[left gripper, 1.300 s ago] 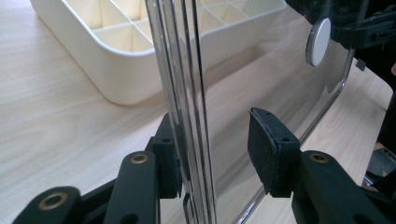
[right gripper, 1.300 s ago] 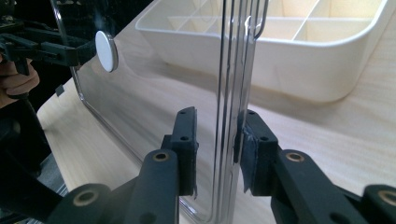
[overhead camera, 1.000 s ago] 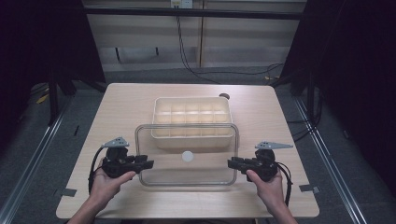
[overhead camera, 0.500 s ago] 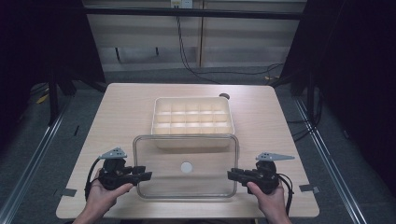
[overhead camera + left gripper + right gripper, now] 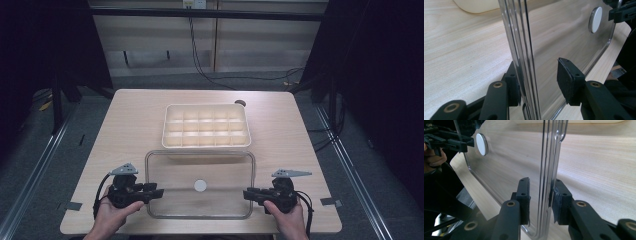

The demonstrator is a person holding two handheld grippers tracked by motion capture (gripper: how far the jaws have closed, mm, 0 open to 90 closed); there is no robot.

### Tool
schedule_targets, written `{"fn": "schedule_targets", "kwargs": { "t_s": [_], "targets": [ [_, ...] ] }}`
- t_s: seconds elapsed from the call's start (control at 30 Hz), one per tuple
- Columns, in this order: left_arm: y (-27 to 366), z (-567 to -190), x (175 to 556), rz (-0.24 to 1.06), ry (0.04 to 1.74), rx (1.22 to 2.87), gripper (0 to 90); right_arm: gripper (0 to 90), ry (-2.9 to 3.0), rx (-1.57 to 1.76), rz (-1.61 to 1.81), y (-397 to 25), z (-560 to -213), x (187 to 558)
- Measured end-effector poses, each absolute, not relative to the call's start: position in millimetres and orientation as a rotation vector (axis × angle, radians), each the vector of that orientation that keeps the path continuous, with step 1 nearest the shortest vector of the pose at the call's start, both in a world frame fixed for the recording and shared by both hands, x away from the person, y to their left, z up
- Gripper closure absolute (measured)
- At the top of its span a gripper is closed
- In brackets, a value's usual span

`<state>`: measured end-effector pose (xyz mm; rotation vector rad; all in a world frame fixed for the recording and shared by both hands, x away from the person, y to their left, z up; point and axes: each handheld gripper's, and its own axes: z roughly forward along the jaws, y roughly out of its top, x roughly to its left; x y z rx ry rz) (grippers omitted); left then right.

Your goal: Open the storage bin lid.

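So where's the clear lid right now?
In the high view the lid sits at the table's near edge, just in front of the tray, between the left gripper and right gripper.

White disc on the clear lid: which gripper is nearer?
Right, by a little. The white disc sits near the middle of the clear lid. The right gripper is at the lid's right edge, the left gripper at its left edge.

One clear plastic lid [image 5: 200, 170] with one white round knob [image 5: 200, 185] at its centre, near the table's [image 5: 130, 115] front edge. One cream compartment tray [image 5: 206, 126] mid-table, divided into three rows of five, fifteen compartments. Two handheld grippers, left gripper [image 5: 156, 192] and right gripper [image 5: 246, 194], two hands, and one small dark round thing [image 5: 240, 103] toward the back edge.
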<state>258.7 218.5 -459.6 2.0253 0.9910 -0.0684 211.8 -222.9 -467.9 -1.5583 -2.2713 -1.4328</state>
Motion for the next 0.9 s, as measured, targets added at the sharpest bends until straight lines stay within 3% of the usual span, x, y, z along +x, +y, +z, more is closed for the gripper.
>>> {"fn": "schedule_targets", "kwargs": {
  "t_s": [0.47, 0.9],
  "targets": [
    [212.8, -467.3, 264.9, -0.051, 1.017, 2.074, 50.0, 65.2, -2.339, -1.593, -1.372, -218.3, -474.3, 216.7],
    [209.5, -474.3, 279.9, -0.08, 1.025, 2.101, 50.3, 56.4, -2.369, -1.64, -1.254, -216.0, -481.9, 227.7]
  ]
}}
